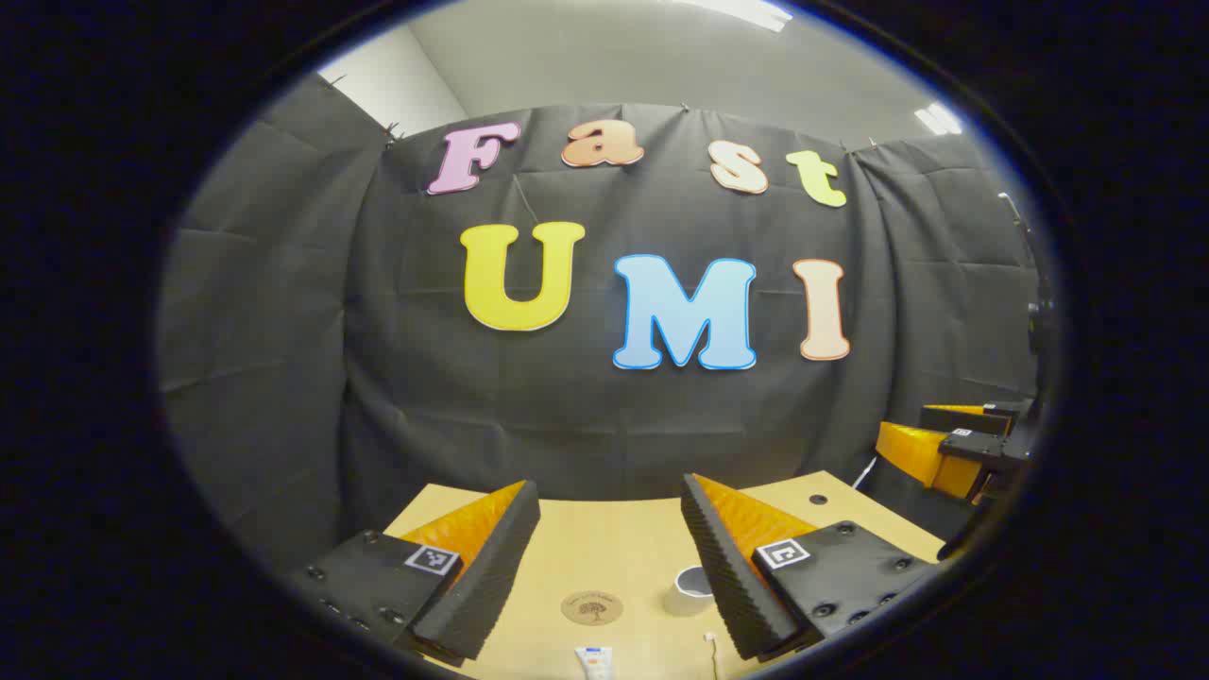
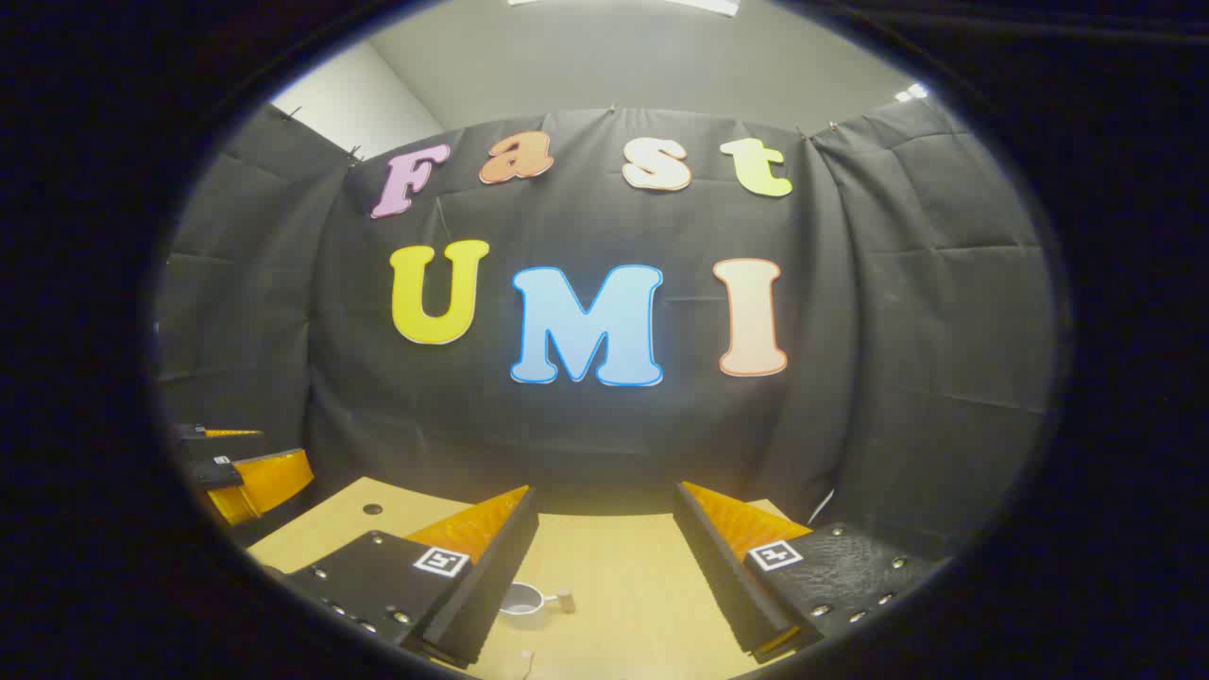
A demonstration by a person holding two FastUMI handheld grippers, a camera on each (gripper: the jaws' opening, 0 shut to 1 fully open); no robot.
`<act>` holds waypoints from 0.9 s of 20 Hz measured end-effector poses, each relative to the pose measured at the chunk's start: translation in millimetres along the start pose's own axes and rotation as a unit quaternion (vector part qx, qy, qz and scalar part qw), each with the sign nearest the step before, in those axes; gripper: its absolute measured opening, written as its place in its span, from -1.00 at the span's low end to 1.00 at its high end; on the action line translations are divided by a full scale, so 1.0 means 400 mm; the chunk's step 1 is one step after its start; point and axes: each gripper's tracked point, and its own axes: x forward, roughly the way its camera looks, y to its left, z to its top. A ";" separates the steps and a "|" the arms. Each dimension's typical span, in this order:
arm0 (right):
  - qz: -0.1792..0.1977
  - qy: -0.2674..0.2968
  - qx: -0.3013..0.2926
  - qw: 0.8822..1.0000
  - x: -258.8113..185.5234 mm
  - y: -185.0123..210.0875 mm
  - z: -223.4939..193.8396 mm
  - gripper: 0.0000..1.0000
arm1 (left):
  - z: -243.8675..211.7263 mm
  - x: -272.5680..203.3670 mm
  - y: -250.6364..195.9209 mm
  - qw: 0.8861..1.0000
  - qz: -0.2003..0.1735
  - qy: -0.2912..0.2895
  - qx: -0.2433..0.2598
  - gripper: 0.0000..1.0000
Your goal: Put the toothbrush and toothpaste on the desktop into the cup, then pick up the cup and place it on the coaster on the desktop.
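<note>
Wooden desktop (image 1: 604, 548) lies under your left gripper (image 1: 604, 567), held level and high with its fingers spread apart, nothing between them. Below it come the toothpaste (image 1: 594, 663), then the coaster (image 1: 592, 607) and the cup (image 1: 692, 587). Your right gripper (image 2: 604, 567) hangs likewise, parted and empty, the cup just beside its left finger.

Cups: one, a pale cup (image 1: 692, 587) on the desktop (image 1: 604, 557), right of centre
Coasters: one, a round coaster (image 1: 592, 607) just left of the cup
Toothpaste tubes: one toothpaste (image 1: 594, 662) at the near edge
Toothbrushes: one toothbrush (image 1: 710, 647), only its tip visible, near right
Grippers: two, left gripper (image 1: 604, 567) and right gripper (image 2: 604, 567)
</note>
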 end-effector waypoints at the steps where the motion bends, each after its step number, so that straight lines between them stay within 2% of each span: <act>1: 0.002 -0.001 -0.003 1.000 0.003 0.004 0.002 0.83 | 0.002 0.004 0.005 1.000 0.003 -0.002 0.000 0.96; 5: 0.011 -0.007 -0.028 1.000 0.030 0.018 0.018 0.83 | -0.016 0.043 -0.003 1.000 0.003 0.011 0.005 1.00; 6: 0.014 -0.008 -0.029 0.999 0.038 0.017 0.022 0.83 | -0.014 0.052 -0.005 1.000 0.004 0.012 0.012 0.96; 11: 0.019 -0.004 0.020 1.000 0.058 0.036 0.034 0.84 | 0.014 0.051 -0.008 1.000 0.017 0.005 0.013 0.96; 14: 0.024 0.005 0.017 1.000 0.055 0.039 0.019 0.84 | 0.020 0.040 0.002 1.000 0.025 0.003 0.017 0.96; 15: 0.025 0.009 0.013 1.000 0.053 0.040 0.014 0.77 | 0.020 0.037 0.006 0.999 0.026 0.002 0.018 0.96; 18: 0.032 0.019 0.010 0.999 0.048 0.049 -0.005 0.83 | 0.022 0.033 -0.003 1.000 0.025 0.000 0.017 0.92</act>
